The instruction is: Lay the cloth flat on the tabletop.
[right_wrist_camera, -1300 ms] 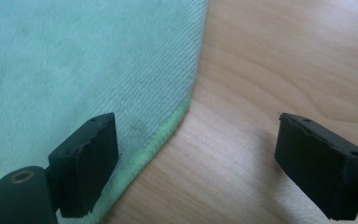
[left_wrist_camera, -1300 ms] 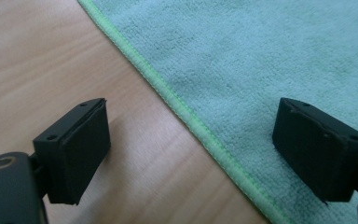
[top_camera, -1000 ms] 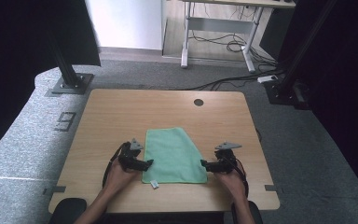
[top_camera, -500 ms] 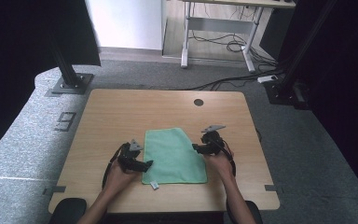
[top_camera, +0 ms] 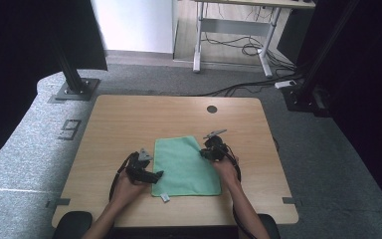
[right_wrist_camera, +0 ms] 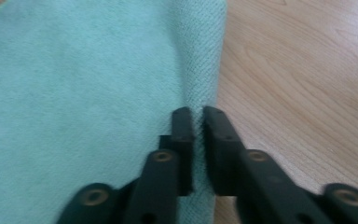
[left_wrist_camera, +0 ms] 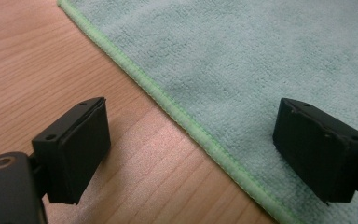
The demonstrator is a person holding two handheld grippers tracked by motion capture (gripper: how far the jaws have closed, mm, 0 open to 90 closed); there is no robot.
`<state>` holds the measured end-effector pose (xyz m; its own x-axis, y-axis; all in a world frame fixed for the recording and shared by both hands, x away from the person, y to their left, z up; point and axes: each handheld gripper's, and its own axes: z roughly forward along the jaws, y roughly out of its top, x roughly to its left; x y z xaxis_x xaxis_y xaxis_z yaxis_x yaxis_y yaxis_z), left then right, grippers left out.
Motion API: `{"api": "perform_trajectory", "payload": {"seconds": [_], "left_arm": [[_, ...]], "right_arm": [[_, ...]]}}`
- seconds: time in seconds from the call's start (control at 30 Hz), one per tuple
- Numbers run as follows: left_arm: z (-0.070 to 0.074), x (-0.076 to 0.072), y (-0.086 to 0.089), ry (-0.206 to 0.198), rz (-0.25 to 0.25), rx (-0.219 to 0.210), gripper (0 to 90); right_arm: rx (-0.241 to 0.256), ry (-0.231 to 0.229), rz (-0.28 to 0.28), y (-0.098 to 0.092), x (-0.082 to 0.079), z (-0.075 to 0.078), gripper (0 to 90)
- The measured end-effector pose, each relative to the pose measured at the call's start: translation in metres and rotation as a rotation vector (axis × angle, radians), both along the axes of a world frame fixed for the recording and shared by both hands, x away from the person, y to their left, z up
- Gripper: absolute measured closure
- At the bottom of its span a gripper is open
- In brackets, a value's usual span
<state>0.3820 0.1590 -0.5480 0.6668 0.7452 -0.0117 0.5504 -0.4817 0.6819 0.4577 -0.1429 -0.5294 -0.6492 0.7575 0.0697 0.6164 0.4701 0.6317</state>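
Observation:
A green microfibre cloth (top_camera: 186, 167) lies flat on the wooden table (top_camera: 129, 119), a small white tag (top_camera: 165, 198) at its near left corner. My left gripper (top_camera: 155, 174) rests at the cloth's near left edge. In the left gripper view it (left_wrist_camera: 191, 140) is open, straddling the hem, one jaw over bare wood (left_wrist_camera: 37, 56) and the other over the cloth (left_wrist_camera: 261, 60). My right gripper (top_camera: 205, 153) sits at the cloth's far right edge. In the right gripper view it (right_wrist_camera: 198, 116) is shut on a pinched-up ridge of the cloth (right_wrist_camera: 74, 93) beside bare wood (right_wrist_camera: 298, 70).
A round cable hole (top_camera: 212, 108) sits near the table's far edge. Bare wood surrounds the cloth on all sides. Beyond the table are grey carpet, a black frame foot (top_camera: 74, 89) at far left and a desk with cables (top_camera: 238, 45) at the back.
My right gripper has moved from the cloth's near right corner forward along its right edge and slightly left. The left gripper has stayed in place.

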Motion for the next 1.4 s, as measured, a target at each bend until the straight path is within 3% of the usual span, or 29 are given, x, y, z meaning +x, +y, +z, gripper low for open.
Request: {"api": "perform_trajectory", "payload": {"seconds": [0.07, 0.1, 0.27, 0.33, 0.47, 0.5, 0.67, 0.73, 0.83, 0.9, 1.07, 1.1, 1.27, 1.37, 1.4], "left_arm": [[0.000, 0.000, 0.000, 0.000, 0.000, 0.000, 10.9], [0.000, 0.000, 0.000, 0.000, 0.000, 0.001, 10.9], [0.000, 0.000, 0.000, 0.000, -0.001, 0.002, 10.9], [0.000, 0.000, 0.000, 0.000, -0.001, 0.002, 10.9], [0.000, 0.000, 0.000, 0.000, 0.000, 0.001, 10.9], [0.000, 0.000, 0.000, 0.000, 0.001, -0.002, 10.9], [0.000, 0.000, 0.000, 0.001, -0.002, 0.003, 10.9], [0.000, 0.000, 0.000, 0.001, -0.002, 0.003, 10.9], [0.000, 0.000, 0.000, 0.001, -0.001, 0.003, 10.9], [0.000, 0.000, 0.000, 0.000, -0.001, 0.002, 10.9], [0.000, 0.000, 0.000, 0.000, -0.001, 0.002, 10.9], [0.000, 0.000, 0.000, 0.000, -0.001, 0.002, 10.9], [0.000, 0.000, 0.000, 0.001, -0.001, 0.001, 10.9], [0.000, 0.000, 0.000, 0.000, 0.000, 0.001, 10.9], [0.000, 0.000, 0.000, 0.000, 0.000, 0.001, 10.9]], "right_arm": [[-0.004, -0.003, -0.001, 0.002, -0.001, 0.004, 85.3], [-0.004, -0.032, 0.015, 0.007, -0.007, 0.015, 85.8], [0.017, -0.075, 0.076, 0.023, -0.021, 0.038, 85.8], [0.011, -0.095, 0.156, 0.043, -0.033, 0.045, 85.7], [0.002, -0.082, 0.208, 0.062, -0.042, 0.040, 85.4], [-0.015, -0.066, 0.242, 0.075, -0.046, 0.029, 85.1], [-0.033, -0.007, 0.277, 0.091, -0.050, 0.005, 82.0], [-0.031, -0.001, 0.278, 0.092, -0.051, 0.004, 80.4], [0.040, 0.018, 0.280, 0.087, -0.048, 0.015, 63.2], [0.076, -0.021, 0.261, 0.079, -0.044, 0.028, 58.1], [0.075, -0.066, 0.199, 0.067, -0.036, 0.046, 55.9], [0.045, -0.077, 0.177, 0.063, -0.030, 0.047, 56.7], [0.025, -0.061, 0.157, 0.062, -0.021, 0.034, 56.6], [-0.031, -0.042, 0.170, 0.071, -0.017, 0.011, 56.0], [-0.042, -0.043, 0.177, 0.073, -0.017, 0.007, 59.7]]}}
